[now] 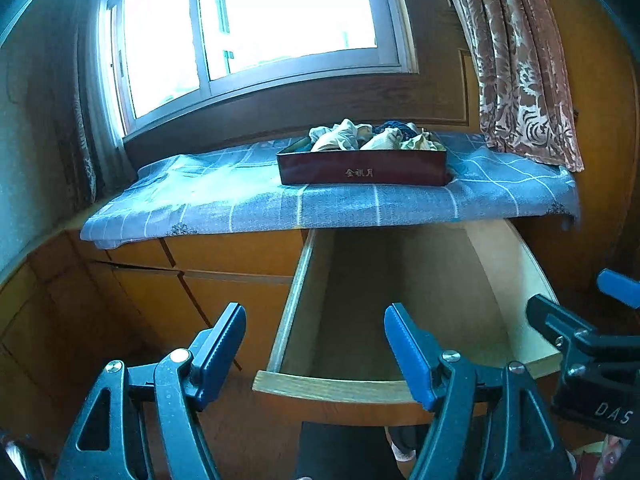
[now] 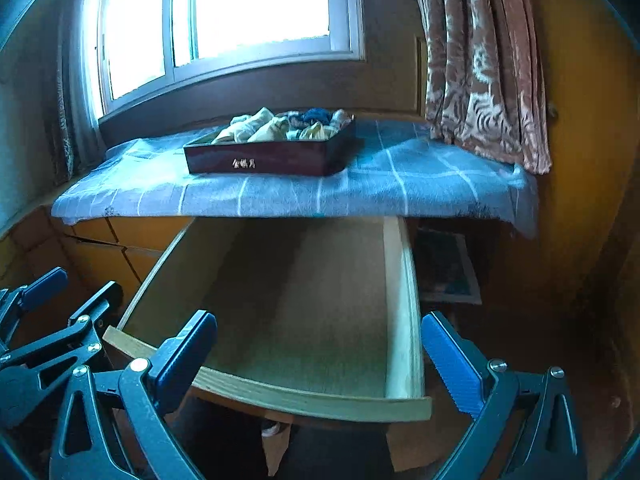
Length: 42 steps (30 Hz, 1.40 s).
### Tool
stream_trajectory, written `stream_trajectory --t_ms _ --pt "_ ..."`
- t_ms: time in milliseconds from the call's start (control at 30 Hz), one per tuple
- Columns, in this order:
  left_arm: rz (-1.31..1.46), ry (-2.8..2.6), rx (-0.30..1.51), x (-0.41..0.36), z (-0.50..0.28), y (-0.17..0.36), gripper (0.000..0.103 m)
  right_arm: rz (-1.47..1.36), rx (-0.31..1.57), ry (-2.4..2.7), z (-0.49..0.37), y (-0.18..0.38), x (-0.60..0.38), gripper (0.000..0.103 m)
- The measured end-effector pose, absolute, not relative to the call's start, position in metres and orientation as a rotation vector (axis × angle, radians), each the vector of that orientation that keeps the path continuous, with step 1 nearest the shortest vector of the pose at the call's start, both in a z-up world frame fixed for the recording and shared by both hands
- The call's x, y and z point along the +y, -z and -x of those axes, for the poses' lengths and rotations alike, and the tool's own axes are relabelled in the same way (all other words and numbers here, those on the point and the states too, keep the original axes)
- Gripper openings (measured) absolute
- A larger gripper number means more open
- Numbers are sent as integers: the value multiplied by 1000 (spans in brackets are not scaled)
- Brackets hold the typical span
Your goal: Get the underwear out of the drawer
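The drawer (image 2: 304, 308) is seen pulled well out beneath the worktop (image 2: 280, 196), its pale floor bare in both views, so nothing is left inside to be lifted. The underwear (image 2: 280, 126) is found heaped in a dark red tray (image 2: 272, 160) that has been set on the worktop's blue checked cloth, just below the window (image 2: 224, 20) (a sensible spot: directly above the drawer, flat, and within reach of both tools). The tray is stood with its lettered front wall toward the drawer, and the garments are piled loosely above its rim, some pale, one dark blue near the back. The left tool (image 1: 316, 340) is held with its blue pads wide apart and nothing between them, aimed over the drawer's near left corner. The right tool (image 2: 320, 356) is likewise spread wide and empty, poised over the drawer's front rail; part of it is also caught at the right edge of the left view. Both are judged to be kept open and low because no grasp is in hand. The task is judged essentially done, the drawer being left open. A patterned curtain (image 2: 480, 64) is noted hanging at the right, clear of the tray.
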<state>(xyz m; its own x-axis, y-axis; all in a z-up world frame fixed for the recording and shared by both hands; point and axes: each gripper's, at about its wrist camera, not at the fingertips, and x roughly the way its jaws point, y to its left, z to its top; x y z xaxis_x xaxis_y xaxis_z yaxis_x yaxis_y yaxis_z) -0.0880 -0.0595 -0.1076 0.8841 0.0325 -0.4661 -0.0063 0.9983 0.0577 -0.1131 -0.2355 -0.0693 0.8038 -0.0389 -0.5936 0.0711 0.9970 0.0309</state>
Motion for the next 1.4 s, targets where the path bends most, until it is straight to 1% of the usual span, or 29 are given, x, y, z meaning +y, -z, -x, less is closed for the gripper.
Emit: stream_trajectory --t_ms 467,1400 --pt "-57 -45 457 -58 96 103 73 -43 619 79 117 70 -231 103" --pt "-39 -36 490 -56 96 108 73 -46 657 134 109 77 -236 103"
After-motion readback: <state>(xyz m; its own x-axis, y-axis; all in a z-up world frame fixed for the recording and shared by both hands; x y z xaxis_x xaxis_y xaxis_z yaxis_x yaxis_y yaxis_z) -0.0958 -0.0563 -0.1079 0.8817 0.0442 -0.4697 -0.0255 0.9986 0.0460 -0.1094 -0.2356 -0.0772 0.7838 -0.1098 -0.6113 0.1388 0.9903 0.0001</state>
